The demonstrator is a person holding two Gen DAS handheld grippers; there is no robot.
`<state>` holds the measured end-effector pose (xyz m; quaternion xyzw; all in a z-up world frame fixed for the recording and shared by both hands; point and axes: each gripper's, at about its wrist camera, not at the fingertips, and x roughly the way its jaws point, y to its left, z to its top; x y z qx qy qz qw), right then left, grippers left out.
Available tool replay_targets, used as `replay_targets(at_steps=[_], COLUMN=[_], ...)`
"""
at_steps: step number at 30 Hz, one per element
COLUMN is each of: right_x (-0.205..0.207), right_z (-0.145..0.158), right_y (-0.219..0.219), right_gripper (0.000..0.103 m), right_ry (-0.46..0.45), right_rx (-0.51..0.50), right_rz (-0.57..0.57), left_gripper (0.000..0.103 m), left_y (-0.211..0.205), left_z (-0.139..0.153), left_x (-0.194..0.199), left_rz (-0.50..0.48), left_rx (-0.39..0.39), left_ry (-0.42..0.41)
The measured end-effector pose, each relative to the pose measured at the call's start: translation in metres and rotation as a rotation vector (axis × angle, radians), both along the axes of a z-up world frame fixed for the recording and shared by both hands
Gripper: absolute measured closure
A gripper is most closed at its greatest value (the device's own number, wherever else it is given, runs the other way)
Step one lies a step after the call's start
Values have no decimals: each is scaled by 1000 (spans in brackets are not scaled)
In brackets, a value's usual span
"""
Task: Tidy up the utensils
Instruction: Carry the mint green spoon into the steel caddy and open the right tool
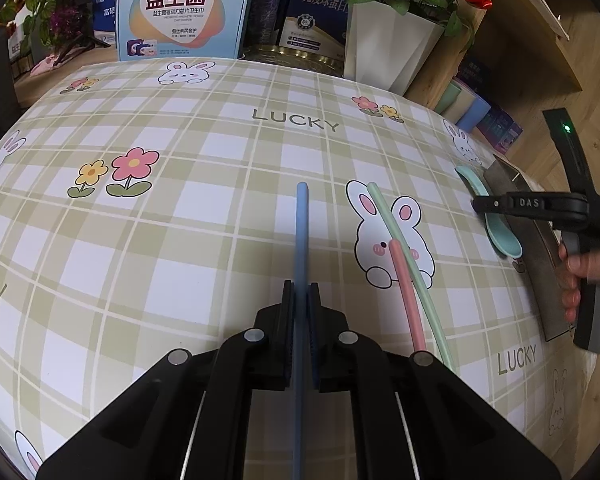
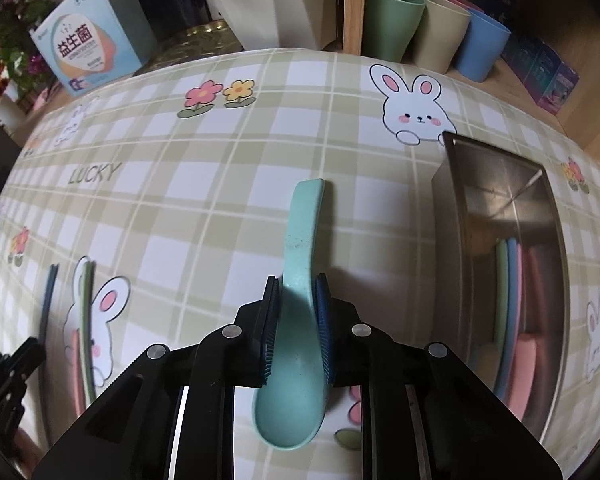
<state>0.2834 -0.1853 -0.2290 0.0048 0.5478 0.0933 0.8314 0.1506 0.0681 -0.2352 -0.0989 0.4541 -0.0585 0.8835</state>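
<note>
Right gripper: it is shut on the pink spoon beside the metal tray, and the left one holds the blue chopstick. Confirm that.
Wrong on colour only. In the right wrist view the right gripper is shut on a mint-green spoon, which lies beside the metal tray. The left gripper does hold the blue chopstick, as the left wrist view shows.

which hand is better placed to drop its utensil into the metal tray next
Right, probably. The right gripper grips the teal spoon right beside the metal tray; the left gripper holds the blue chopstick farther away.
</note>
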Motion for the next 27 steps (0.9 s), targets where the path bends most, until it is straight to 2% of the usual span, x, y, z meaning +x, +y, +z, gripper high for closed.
replay_targets(at_steps=[12, 14, 23, 27], right_x=[-52, -57, -79, -86], right_z=[10, 13, 22, 44], right_y=[2, -5, -39, -66], right_gripper=[88, 97, 97, 97], right_ry=[-61, -65, -79, -124], right_rx=[132, 170, 266, 298], right_rz=[48, 38, 29, 21], left_gripper=[95, 95, 95, 95], left_y=[-8, -10, -12, -13], left_z=[1, 2, 3, 3], left_x=[2, 1, 2, 3], left_rz=[3, 3, 7, 4], left_rx=[53, 72, 93, 91], left_ry=[13, 12, 18, 20])
